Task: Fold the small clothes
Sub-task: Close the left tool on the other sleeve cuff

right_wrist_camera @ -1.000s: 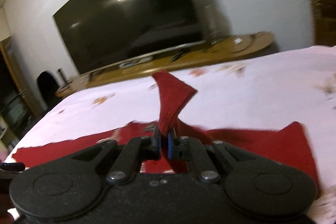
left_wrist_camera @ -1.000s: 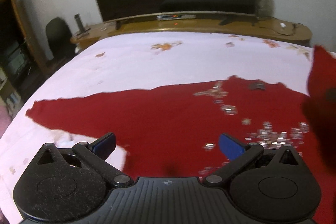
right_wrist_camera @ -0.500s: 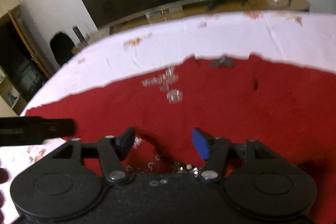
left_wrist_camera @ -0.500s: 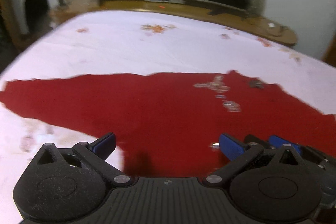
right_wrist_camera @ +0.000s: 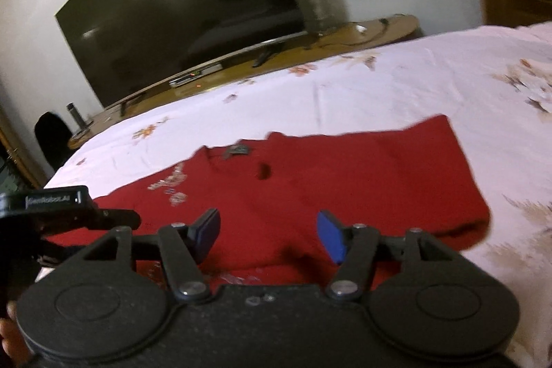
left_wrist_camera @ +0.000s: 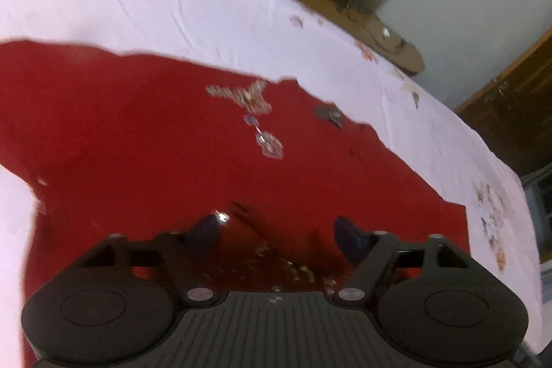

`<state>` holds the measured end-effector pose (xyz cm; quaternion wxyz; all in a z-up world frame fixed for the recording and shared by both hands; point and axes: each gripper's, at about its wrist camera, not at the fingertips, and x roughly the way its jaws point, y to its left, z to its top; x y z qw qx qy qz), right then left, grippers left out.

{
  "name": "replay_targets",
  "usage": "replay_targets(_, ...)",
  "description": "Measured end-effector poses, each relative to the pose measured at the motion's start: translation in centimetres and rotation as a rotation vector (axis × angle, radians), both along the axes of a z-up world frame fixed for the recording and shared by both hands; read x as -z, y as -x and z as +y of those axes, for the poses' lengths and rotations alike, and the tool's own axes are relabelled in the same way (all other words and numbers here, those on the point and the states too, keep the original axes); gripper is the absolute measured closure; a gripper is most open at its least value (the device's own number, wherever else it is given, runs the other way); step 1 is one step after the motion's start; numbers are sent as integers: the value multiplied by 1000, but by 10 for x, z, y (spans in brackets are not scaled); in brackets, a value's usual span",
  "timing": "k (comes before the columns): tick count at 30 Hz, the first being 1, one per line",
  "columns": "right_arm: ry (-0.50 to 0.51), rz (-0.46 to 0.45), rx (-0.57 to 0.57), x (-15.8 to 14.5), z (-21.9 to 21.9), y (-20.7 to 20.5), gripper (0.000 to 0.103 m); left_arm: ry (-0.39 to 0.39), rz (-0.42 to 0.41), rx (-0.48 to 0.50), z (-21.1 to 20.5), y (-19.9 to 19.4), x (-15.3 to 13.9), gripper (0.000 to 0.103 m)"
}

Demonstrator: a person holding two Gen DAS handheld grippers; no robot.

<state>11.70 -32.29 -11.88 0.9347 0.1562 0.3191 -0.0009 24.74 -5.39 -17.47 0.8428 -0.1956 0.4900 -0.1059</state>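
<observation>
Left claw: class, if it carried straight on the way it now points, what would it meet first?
Most likely the red garment spread on the white sheet. The left claw tilts down at the cloth, open, with nothing between it and the fabric; exact depth is unclear.

Left wrist view: close above the red top point(left_wrist_camera: 172, 143), tilted steeply down at the bed point(left_wrist_camera: 241, 16). Right wrist view: lower angle, facing across the bed toward the TV point(right_wrist_camera: 179, 23). Both share the top's beaded neckline.
</observation>
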Motion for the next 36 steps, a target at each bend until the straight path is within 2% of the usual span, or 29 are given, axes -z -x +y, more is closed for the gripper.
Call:
replay_targets(2, -8, 8, 17, 7, -4, -2, 41, 18, 30, -8, -4, -4, 9, 40)
replay_targets(4, -12, 11, 33, 10, -10, 0, 41, 27, 39, -20, -8, -8, 15, 51)
replay_targets(5, -13, 8, 40, 12, -12, 0, 41, 48, 40, -18, -9, -10, 18, 66)
replay_targets(6, -12, 6, 47, 12, -15, 1, 41, 58, 49, -19, -10, -11, 20, 72)
replay_targets(11, -2, 4, 76, 15, -28, 3, 41, 36, 51, -67, -15, -15, 27, 72)
replay_targets(13, -3, 7, 89, 16, -33, 4, 41, 23, 25, -77, -15, -14, 24, 95)
replay_targets(14, -4, 7, 94, 16, -36, 5, 41, 25, 14, -87, -13, -13, 22, 99)
replay_targets(23, 18, -6, 116, 17, -42, 7, 41, 67, -108, -180, 20, -7, -11, 99)
replay_targets(26, 28, -9, 125, 17, -44, 7, 41, 46, -148, -195, 39, -5, -21, 99)
replay_targets(31, 56, 1, 121, 19, -43, -1, 41, -3, -111, -252, 67, -13, -7, 99)
replay_targets(34, 69, 29, 109, 26, -39, -12, 42, -42, -26, -190, 62, -25, 15, 99)
replay_targets(36, 82, 44, 101, 31, -36, -19, 42, -86, -13, -171, 53, -27, 22, 99)
